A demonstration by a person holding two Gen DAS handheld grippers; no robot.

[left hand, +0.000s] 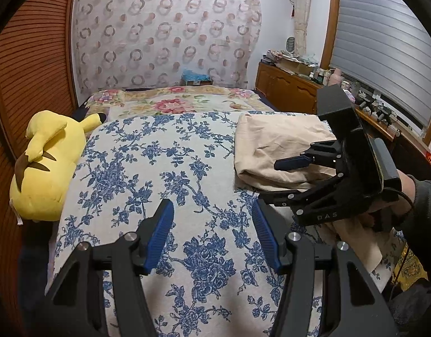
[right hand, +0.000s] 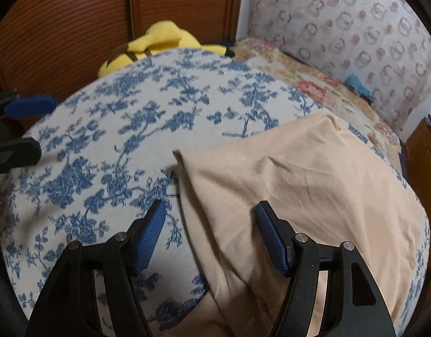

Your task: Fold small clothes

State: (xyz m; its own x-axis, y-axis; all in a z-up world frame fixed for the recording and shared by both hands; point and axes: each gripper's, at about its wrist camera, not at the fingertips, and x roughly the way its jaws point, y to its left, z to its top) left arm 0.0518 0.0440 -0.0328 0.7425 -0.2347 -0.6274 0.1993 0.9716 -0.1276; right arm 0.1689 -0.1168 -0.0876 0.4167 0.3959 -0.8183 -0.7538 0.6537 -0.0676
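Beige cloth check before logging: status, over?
Both jaws open, empty. Right gripper over beige cloth, no grip. Left gripper over bare bedspread. Nothing blocking.

- Soft, even indoor light; shadows faint.
- Strong fisheye bending w/ dark vignette at corners.
- Right wrist view slightly motion-blurred; left wrist view sharper.

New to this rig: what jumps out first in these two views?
The yellow plush toy lying at the left edge of the bed, against the wooden slatted door. Then the beige garment, crumpled on the blue floral cover at the right side. The right gripper hangs open right over the garment's near edge, while the left gripper is open above bare cover.
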